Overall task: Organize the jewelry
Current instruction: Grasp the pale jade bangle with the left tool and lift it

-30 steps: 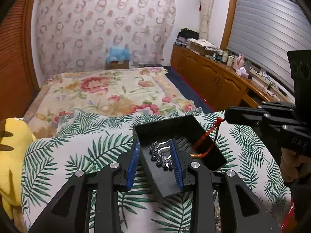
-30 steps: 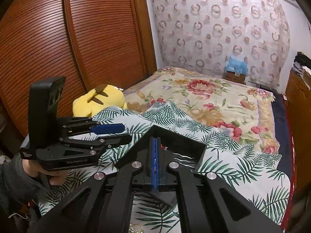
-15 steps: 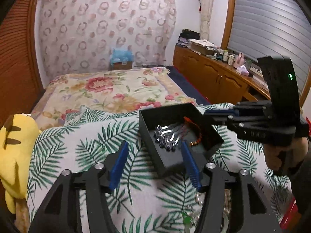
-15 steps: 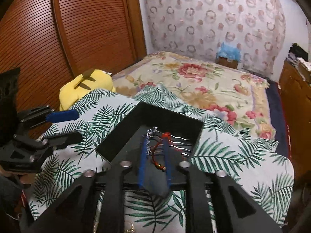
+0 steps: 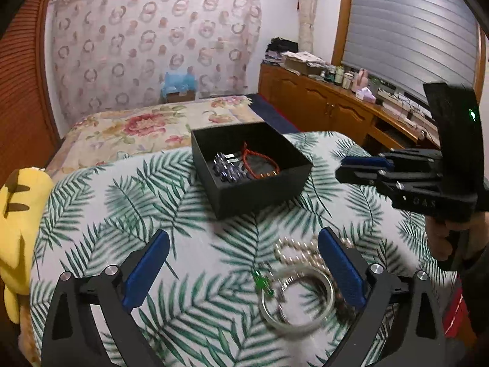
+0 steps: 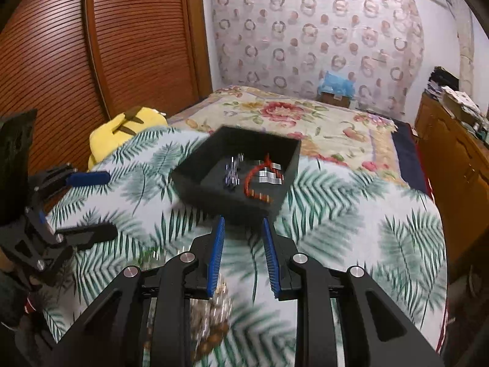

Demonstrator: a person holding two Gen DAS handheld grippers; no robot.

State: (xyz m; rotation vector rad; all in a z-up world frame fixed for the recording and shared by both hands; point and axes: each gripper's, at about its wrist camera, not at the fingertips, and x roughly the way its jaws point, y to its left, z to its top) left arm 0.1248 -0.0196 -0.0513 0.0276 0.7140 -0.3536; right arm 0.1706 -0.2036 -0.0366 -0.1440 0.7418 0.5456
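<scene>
A black open box (image 5: pixel 262 189) sits on the palm-leaf cloth (image 5: pixel 128 214); it also shows in the right wrist view (image 6: pixel 211 165). Inside lie a red cord bracelet (image 5: pixel 259 162) and a dark silvery chain (image 5: pixel 226 168). Loose jewelry lies nearer me: a clear bangle (image 5: pixel 296 299), a pearl strand (image 5: pixel 293 253) and a small green piece (image 5: pixel 262 283). My left gripper (image 5: pixel 244 257) is wide open and empty above the cloth, with the bangle near its right finger. My right gripper (image 6: pixel 243 244) is open and empty, just short of the box. A beaded pile (image 6: pixel 211 321) is under it.
A yellow plush toy (image 5: pixel 15 232) lies at the cloth's left edge. Beyond the box is a floral bedspread (image 5: pixel 146 125). A wooden cabinet (image 5: pixel 336 110) with clutter runs along the right wall. A slatted wooden wardrobe (image 6: pixel 91 61) stands on the left.
The right gripper let go of the red bracelet into the box, opened and drew back. The left gripper let go of the box, opened wide and pulled back over the loose jewelry.
</scene>
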